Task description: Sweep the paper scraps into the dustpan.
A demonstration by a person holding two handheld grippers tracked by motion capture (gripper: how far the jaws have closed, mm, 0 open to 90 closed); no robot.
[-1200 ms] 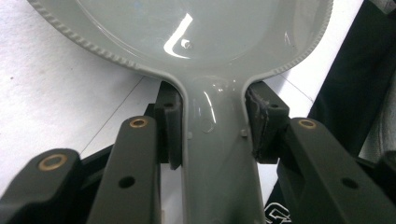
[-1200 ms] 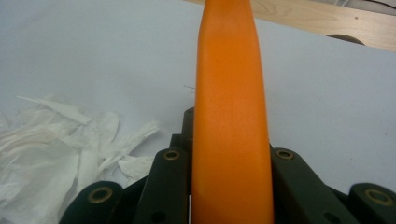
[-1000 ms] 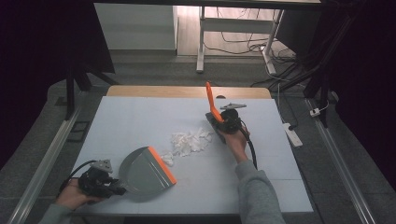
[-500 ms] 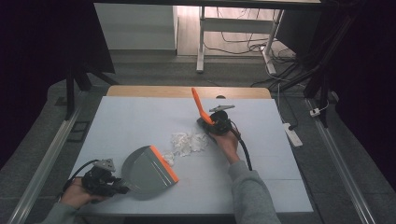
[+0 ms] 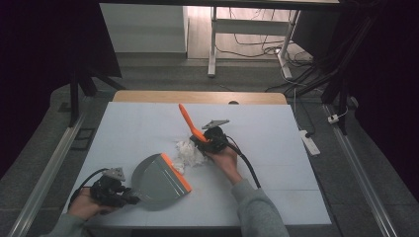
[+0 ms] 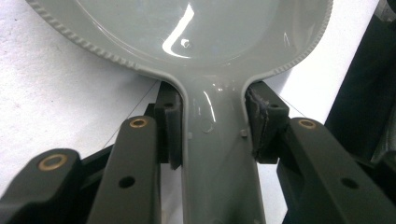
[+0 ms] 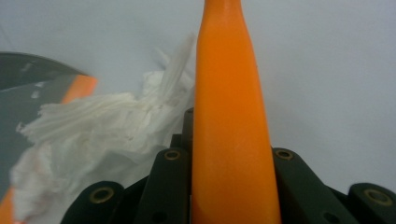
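High view: brush (image 5: 190, 123) nearer dustpan (image 5: 158, 180).

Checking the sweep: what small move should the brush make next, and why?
Probably a short push toward the dustpan: the right gripper holds the brush against the paper scraps, which lie just short of the pan's orange lip.

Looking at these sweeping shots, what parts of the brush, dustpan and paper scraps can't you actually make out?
- Brush: its bristle end, hidden in the high view behind the right gripper and the paper scraps.
- Dustpan: its front is cut off by the left gripper view's top edge.
- Paper scraps: single pieces too small to count in the high view.
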